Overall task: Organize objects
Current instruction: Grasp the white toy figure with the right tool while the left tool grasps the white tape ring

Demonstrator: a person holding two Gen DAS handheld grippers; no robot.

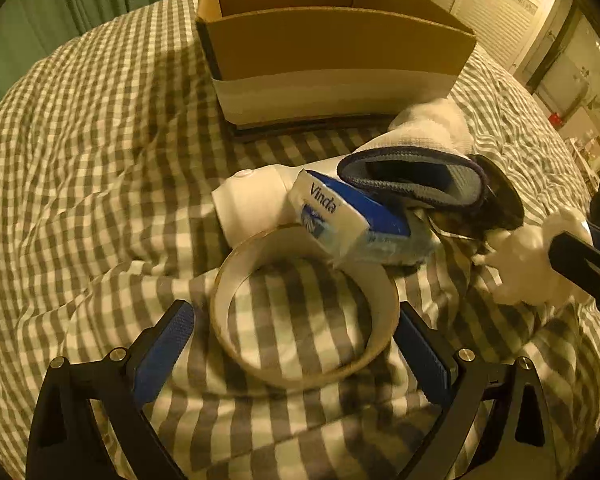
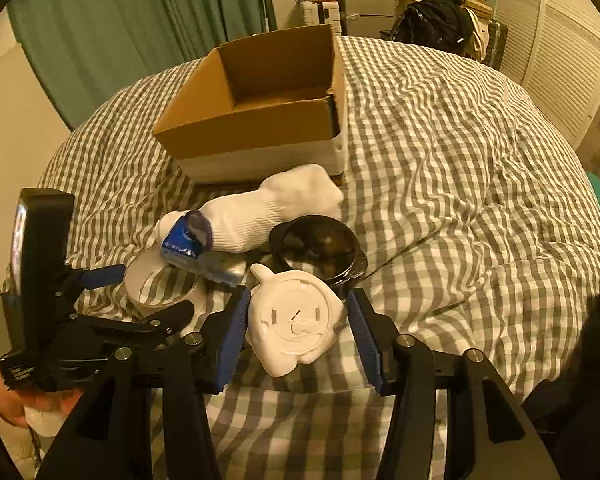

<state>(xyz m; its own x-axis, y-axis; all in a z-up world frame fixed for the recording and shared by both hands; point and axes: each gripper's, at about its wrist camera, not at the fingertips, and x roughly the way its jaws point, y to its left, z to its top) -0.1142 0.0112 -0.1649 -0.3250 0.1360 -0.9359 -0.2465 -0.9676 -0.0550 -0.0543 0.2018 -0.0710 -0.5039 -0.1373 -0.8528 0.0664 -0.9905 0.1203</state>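
Note:
A pile of objects lies on a checked bed cover in front of an open cardboard box (image 1: 332, 40) (image 2: 268, 120). My left gripper (image 1: 296, 340) is open, its fingers on either side of a tape roll (image 1: 304, 308) (image 2: 160, 284). My right gripper (image 2: 296, 320) is open around a white plaster figure (image 2: 296, 320) (image 1: 528, 264), the pads close to its sides. A blue-and-white Vinda tissue pack (image 1: 340, 216) (image 2: 192, 248) leans on the tape roll. A white sock (image 2: 276, 204) (image 1: 432, 124), a white tube (image 1: 252, 204), a grey-blue pouch (image 1: 416, 176) and a dark round lid (image 2: 320, 248) (image 1: 500, 196) lie around it.
The grey-and-white checked cover (image 2: 460, 184) spreads wide to the right of the pile. Green curtains (image 2: 120, 20) hang behind the bed on the left. A louvred door (image 2: 560, 60) and a dark bag (image 2: 436, 24) stand at the back right.

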